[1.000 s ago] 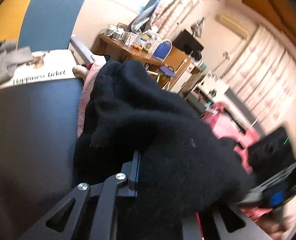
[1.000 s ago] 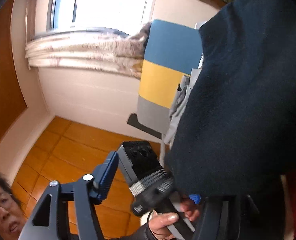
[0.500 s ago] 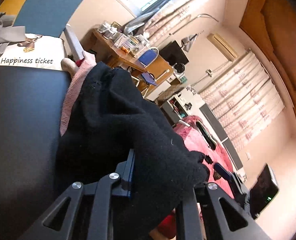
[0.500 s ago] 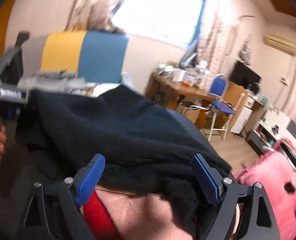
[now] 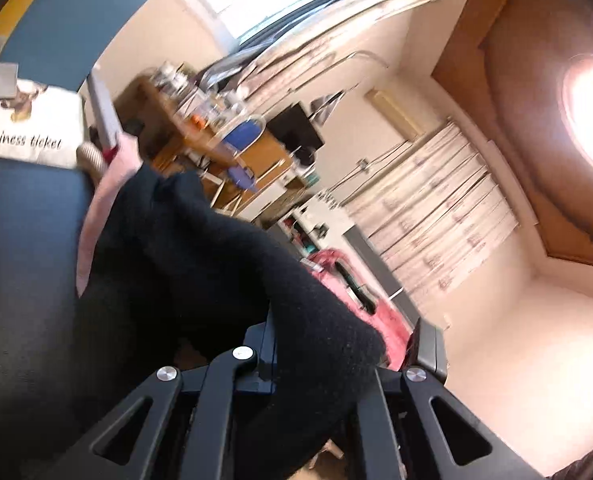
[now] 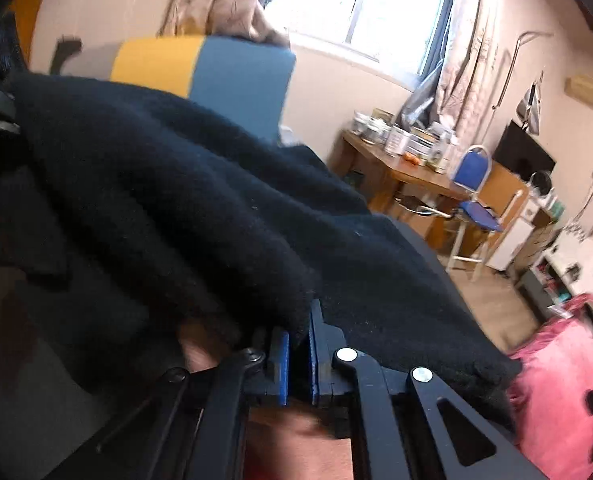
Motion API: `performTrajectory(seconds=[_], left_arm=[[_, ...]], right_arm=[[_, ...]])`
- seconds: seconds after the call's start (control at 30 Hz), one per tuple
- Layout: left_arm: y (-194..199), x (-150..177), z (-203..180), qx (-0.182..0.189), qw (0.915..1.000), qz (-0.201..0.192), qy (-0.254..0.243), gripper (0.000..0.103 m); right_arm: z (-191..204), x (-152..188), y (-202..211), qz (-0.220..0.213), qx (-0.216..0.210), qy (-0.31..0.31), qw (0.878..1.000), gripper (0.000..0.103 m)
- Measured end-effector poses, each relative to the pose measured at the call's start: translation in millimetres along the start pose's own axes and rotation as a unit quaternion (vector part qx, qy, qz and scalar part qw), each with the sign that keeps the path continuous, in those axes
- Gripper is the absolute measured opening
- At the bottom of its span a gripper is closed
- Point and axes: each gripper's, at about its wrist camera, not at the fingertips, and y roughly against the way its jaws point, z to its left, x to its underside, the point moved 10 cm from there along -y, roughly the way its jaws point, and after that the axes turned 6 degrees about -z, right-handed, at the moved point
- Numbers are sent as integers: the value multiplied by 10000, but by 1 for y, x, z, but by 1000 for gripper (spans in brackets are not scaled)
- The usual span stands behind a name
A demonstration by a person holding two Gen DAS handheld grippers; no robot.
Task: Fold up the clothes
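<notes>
Left gripper (image 5: 296, 360) clamped nearly closed on black garment (image 5: 200, 256), which fills lower centre frame. Right gripper (image 6: 298, 354) jaws closing, blue pads (image 6: 282, 364) pinching the same garment's edge at lower centre.

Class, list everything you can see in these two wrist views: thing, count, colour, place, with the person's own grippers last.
black garment: one, black, draped across both grippers
pink knit garment: one, pink, under the black garment
printed cloth: one, white with lettering, far left
panel: one, yellow and blue, behind the garment
desk: one, wooden, cluttered, below the window
chair: one, blue, beside the desk
window: one, bright, curtained
pink plush: one, lower right
left gripper: black, shut on the black garment
right gripper: blue pads, closing on the black garment
</notes>
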Motion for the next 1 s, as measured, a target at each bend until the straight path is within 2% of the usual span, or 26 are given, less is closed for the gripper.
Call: performTrajectory(seconds=[0.13,0.2,0.3,0.4,0.5,0.57,0.63,0.7,0.73,0.8,0.87,0.93,1.0], left_arm=[[34,-7,-4,-12,9997,-214,99,6],[56,-9,0,-97,9992,-343,170,7],[99,-11,12,-207,9970,-602,433,6],[147,-8,31,-663,9941,-765,385,7],[198,-8,56,-1188,9880,-913,369,7],[232,-10,77,-1601,9811,-982,465,7],[265,-14,103,-2187,9676,-1132,559,7],[295,-15,129,-2752,9544,-1017,542,7],[308,-14,140,-3049,9456,-994,547,7],[333,-11,156,-3506,9316,-824,500,9],[359,-4,165,-3814,9205,-723,440,14],[382,6,172,-4048,9113,-627,420,18],[402,18,177,-4211,9042,-551,462,19]], right_arm=[[46,-16,13,-155,-723,-739,9945,8],[70,-18,18,-170,-1274,-1375,9821,7],[104,-17,21,-124,-1904,-2134,9581,7],[144,-13,20,22,-2593,-2838,9232,7],[201,-9,15,333,-3222,-3141,8924,7],[247,-7,7,618,-3605,-3161,8754,7],[297,-4,3,931,-3926,-3112,8604,7],[348,2,4,1224,-4223,-3013,8461,7],[367,4,5,1334,-4321,-2966,8411,11],[403,11,11,1571,-4419,-2766,8387,11],[424,13,18,1725,-4537,-2609,8345,19],[434,13,33,1754,-4743,-2497,8258,49],[428,14,45,1670,-4803,-2431,8260,52]])
